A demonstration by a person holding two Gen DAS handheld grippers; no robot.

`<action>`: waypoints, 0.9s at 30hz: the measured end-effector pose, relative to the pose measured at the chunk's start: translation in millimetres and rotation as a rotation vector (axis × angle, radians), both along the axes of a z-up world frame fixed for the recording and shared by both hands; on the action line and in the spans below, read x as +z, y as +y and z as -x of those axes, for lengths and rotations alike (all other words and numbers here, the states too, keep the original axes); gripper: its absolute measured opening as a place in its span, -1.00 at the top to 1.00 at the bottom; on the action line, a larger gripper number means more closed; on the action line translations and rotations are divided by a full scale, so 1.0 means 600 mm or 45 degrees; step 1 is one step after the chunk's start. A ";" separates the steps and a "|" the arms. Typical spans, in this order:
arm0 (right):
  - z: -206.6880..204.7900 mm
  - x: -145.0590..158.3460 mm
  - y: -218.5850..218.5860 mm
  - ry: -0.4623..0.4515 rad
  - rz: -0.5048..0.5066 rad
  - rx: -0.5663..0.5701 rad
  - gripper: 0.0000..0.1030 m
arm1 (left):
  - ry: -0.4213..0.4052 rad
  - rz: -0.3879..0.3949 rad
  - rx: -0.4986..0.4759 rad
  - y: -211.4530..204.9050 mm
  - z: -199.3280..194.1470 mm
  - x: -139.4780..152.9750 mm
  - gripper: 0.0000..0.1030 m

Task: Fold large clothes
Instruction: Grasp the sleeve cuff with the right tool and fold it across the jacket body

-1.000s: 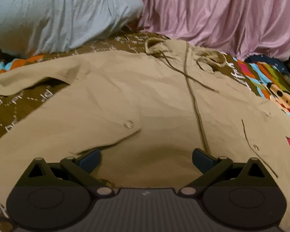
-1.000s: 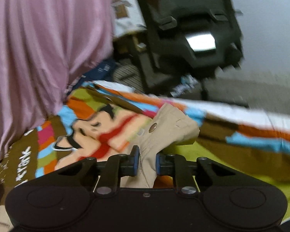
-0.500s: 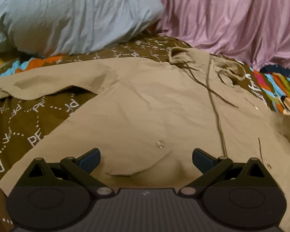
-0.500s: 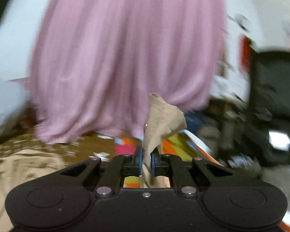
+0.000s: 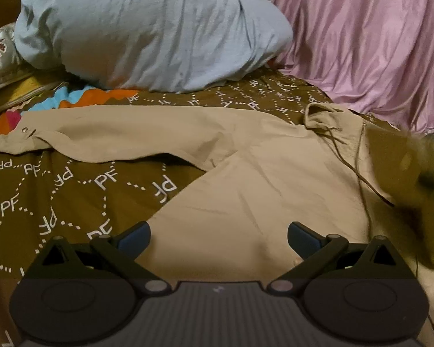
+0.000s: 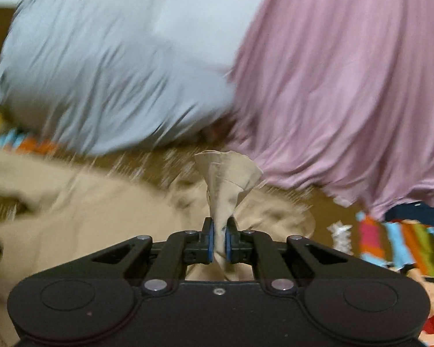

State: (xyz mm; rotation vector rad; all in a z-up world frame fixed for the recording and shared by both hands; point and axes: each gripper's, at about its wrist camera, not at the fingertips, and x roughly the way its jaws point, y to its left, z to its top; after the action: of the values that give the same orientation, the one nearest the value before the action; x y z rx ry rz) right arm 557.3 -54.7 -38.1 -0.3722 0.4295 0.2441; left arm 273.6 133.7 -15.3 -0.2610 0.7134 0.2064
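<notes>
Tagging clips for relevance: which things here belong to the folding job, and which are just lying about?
Belongs to the job:
tan long-sleeved jacket
its cuff, pinched by the right gripper
open left gripper

Lying about:
pale blue pillow
pink satin drape
brown patterned bedspread

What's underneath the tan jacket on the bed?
The tan jacket lies on a brown bedspread printed with white PF letters. The print shows beside the body and under the sleeve; whatever is beneath the body is covered.
</notes>
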 end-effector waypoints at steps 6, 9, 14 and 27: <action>0.021 -0.102 0.046 0.235 0.011 0.160 0.28 | -0.038 0.060 -0.022 0.007 -0.002 -0.008 -0.99; 0.056 -0.104 0.037 0.285 -0.020 0.253 -0.25 | -0.110 0.119 -0.074 0.001 -0.002 -0.013 -0.99; 0.109 -0.058 -0.061 0.253 -0.079 0.164 -0.68 | -0.168 0.192 -0.202 -0.043 -0.031 -0.038 -0.99; 0.021 -0.152 -0.378 0.343 -0.500 -0.710 0.23 | -0.013 -0.164 -0.353 -0.166 -0.106 -0.104 -0.99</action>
State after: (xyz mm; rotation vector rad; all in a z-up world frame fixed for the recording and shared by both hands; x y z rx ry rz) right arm 544.4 -281.6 -129.5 0.1745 0.7162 -0.1694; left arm 337.4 34.4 -77.9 -0.0385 0.7149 -0.0132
